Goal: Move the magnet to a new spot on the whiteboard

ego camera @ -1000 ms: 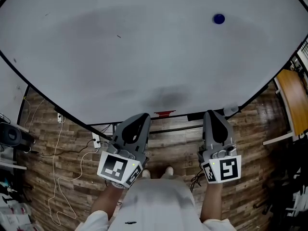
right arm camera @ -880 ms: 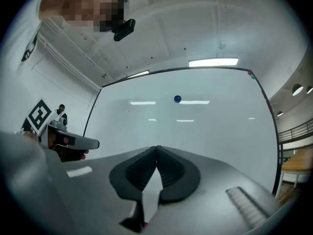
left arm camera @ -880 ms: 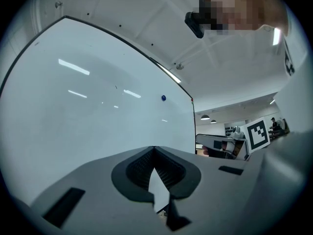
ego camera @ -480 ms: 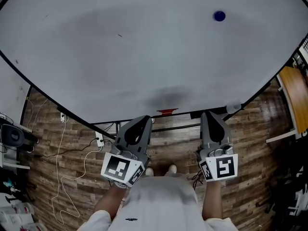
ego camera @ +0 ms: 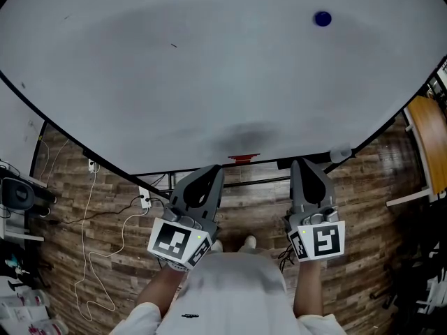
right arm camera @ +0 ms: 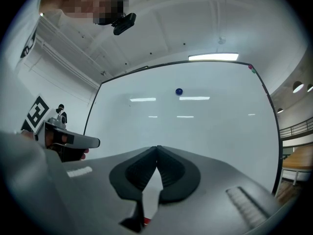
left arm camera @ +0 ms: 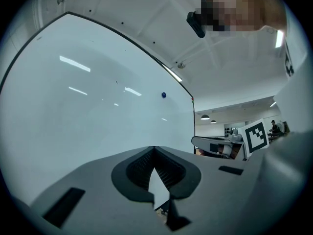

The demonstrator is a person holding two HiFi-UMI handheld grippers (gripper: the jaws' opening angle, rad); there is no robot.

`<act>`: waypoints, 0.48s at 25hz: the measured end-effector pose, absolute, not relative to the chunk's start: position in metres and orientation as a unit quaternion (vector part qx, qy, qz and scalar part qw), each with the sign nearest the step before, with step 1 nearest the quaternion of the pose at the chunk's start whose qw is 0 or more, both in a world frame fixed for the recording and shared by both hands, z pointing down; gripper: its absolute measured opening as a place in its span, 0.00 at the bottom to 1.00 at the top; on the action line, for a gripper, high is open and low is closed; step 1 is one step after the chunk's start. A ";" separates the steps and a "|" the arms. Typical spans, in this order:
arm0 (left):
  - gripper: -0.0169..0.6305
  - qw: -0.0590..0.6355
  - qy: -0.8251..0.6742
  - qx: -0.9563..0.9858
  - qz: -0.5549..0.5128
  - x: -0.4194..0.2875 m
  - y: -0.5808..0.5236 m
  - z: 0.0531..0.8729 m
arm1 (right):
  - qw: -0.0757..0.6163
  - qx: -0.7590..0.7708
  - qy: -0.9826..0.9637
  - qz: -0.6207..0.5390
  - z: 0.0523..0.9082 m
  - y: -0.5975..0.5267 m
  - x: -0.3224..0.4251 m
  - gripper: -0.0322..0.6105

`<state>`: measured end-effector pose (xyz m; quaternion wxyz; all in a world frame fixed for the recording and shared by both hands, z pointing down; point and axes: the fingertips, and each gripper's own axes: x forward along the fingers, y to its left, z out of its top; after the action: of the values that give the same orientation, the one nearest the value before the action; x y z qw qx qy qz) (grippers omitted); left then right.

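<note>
A small round blue magnet [ego camera: 322, 19] sticks high on the right part of the big whiteboard [ego camera: 174, 82]; it also shows as a dot in the left gripper view, magnet [left arm camera: 164, 95], and in the right gripper view, magnet [right arm camera: 179, 91]. My left gripper [ego camera: 209, 173] and right gripper [ego camera: 305, 167] hang low in front of the board's bottom edge, far below the magnet. In both gripper views the jaws meet at the tips with nothing between them, so each gripper, left [left arm camera: 154, 150] and right [right arm camera: 157, 149], is shut and empty.
Wood-plank floor lies below the board, with white cables [ego camera: 87, 243] and a power strip [ego camera: 144, 199] at left. A red item [ego camera: 242, 158] sits at the board's bottom rail. A wooden desk [ego camera: 427, 142] stands at right, dark equipment [ego camera: 17, 197] at far left.
Both grippers have stayed almost still. The view has shifted slightly, so the magnet sits a little higher and further right in the head view.
</note>
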<state>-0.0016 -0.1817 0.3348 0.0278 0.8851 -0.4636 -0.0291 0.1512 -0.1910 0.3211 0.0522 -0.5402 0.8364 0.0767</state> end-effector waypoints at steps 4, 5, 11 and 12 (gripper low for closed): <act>0.04 0.027 -0.463 0.885 -0.028 -0.001 -0.184 0.334 | 0.050 -0.540 0.837 0.076 0.322 -0.193 0.152 0.06; 0.04 0.026 -0.464 0.885 -0.029 -0.001 -0.185 0.333 | 0.051 -0.541 0.836 0.075 0.322 -0.194 0.152 0.06; 0.04 0.024 -0.463 0.886 -0.028 0.003 -0.185 0.331 | 0.054 -0.540 0.837 0.073 0.322 -0.193 0.155 0.06; 0.04 0.024 -0.463 0.886 -0.028 0.003 -0.186 0.331 | 0.054 -0.539 0.837 0.073 0.322 -0.194 0.154 0.06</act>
<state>0.0026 -0.1859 0.3312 0.0236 0.8857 -0.4629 -0.0280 0.1544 -0.1936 0.3217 0.0538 -0.5391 0.8373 0.0730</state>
